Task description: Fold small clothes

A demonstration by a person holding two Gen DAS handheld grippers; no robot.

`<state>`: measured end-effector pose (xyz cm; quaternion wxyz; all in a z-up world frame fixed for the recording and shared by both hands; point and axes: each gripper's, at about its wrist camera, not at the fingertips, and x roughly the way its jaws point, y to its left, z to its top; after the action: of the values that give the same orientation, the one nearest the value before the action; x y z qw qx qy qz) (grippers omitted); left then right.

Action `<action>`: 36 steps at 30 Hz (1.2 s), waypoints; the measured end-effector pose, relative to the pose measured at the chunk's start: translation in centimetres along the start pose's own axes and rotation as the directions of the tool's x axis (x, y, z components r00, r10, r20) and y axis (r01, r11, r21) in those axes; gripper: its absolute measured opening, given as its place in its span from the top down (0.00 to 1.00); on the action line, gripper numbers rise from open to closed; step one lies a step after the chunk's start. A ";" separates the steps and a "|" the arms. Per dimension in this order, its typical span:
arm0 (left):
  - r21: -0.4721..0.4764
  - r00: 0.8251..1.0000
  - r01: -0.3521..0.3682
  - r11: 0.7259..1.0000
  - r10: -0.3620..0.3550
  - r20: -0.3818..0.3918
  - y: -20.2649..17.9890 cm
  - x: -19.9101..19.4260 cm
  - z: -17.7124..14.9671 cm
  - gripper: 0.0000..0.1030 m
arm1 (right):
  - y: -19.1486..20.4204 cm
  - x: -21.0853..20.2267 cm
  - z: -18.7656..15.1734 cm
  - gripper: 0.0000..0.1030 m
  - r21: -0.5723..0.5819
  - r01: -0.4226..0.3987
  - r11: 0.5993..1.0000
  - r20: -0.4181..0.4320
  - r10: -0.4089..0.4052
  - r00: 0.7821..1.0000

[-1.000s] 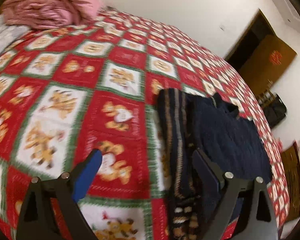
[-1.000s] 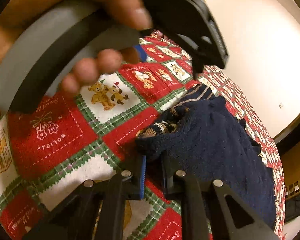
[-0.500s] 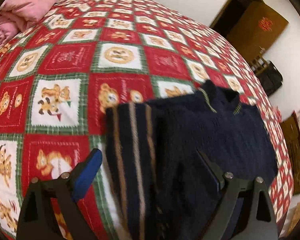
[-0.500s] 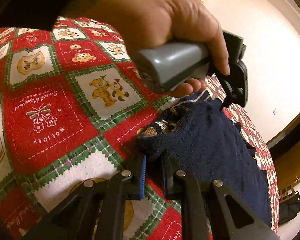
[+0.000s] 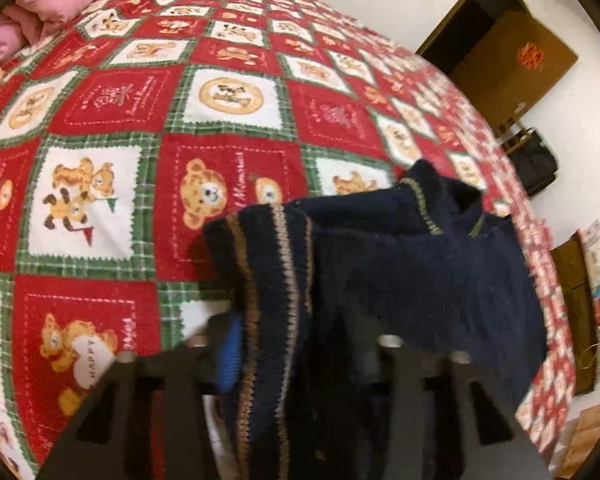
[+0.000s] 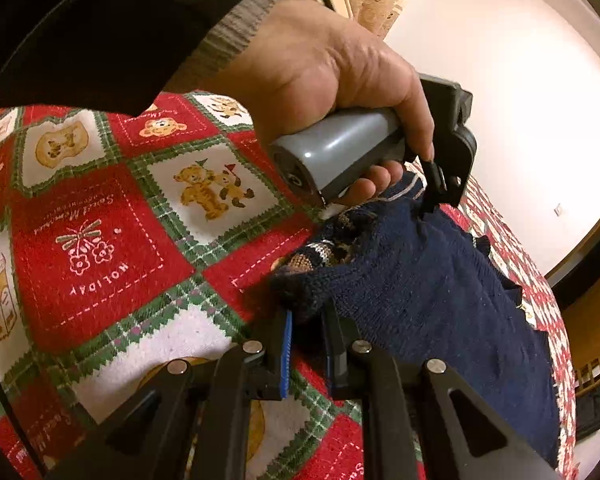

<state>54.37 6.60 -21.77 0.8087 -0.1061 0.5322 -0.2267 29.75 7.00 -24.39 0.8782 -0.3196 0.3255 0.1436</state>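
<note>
A small navy knit sweater with tan and brown stripes lies on the red, white and green teddy-bear blanket. My left gripper has closed in around the striped edge; the cloth hangs between its fingers and hides the tips. In the right wrist view my right gripper is shut on a bunched corner of the sweater, low over the blanket. The left gripper's grey handle, held in a hand, hovers over the sweater's far edge.
A pink folded quilt sits at the blanket's far left corner. A brown door, a black bag and boxes stand beyond the bed's right edge, by the white wall.
My left gripper moved over the sweater and its fingers closed from wide open onto the striped edge. My right gripper kept its hold on the corner, barely moving.
</note>
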 end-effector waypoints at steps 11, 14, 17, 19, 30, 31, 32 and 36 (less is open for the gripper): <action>-0.020 0.999 0.000 1.000 0.001 0.052 -0.9 -1.9 0.1 0.78 | -3.7 -1.6 -0.7 0.91 0.124 -0.054 0.991 0.103 0.041 0.994; -0.042 0.998 0.020 0.999 -0.017 0.064 -1.4 -2.5 0.3 0.78 | -4.9 -2.4 -1.1 0.91 0.178 -0.087 0.980 0.122 0.065 0.990; -0.050 0.996 0.034 0.998 -0.029 0.081 -2.1 -3.4 0.6 0.79 | -6.1 -3.2 -1.5 0.91 0.215 -0.112 0.970 0.144 0.082 0.986; -0.063 0.995 0.045 0.997 -0.039 0.090 -2.5 -3.8 0.8 0.79 | -6.9 -3.7 -1.8 0.91 0.240 -0.127 0.962 0.153 0.091 0.984; -0.068 0.989 0.072 0.995 -0.062 0.134 -7.1 -4.9 1.9 0.80 | -13.9 -6.6 -4.4 0.91 0.426 -0.207 0.881 0.197 0.133 0.971; -0.064 0.989 0.072 0.995 -0.063 0.136 -7.6 -4.7 2.1 0.80 | -14.6 -6.8 -4.7 0.91 0.440 -0.205 0.874 0.198 0.128 0.972; -0.060 0.988 0.076 0.995 -0.067 0.136 -8.2 -4.5 2.2 0.80 | -15.3 -6.9 -5.1 0.91 0.451 -0.199 0.870 0.199 0.120 0.973; -0.047 0.987 0.088 0.995 -0.081 0.142 -10.5 -3.9 2.7 0.80 | -18.1 -7.4 -6.9 0.91 0.507 -0.189 0.841 0.195 0.102 0.975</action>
<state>52.84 -0.89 -13.15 0.8307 -0.1655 0.4750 -0.2387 29.24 -11.55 -15.04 0.9417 -0.0310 0.3037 0.1415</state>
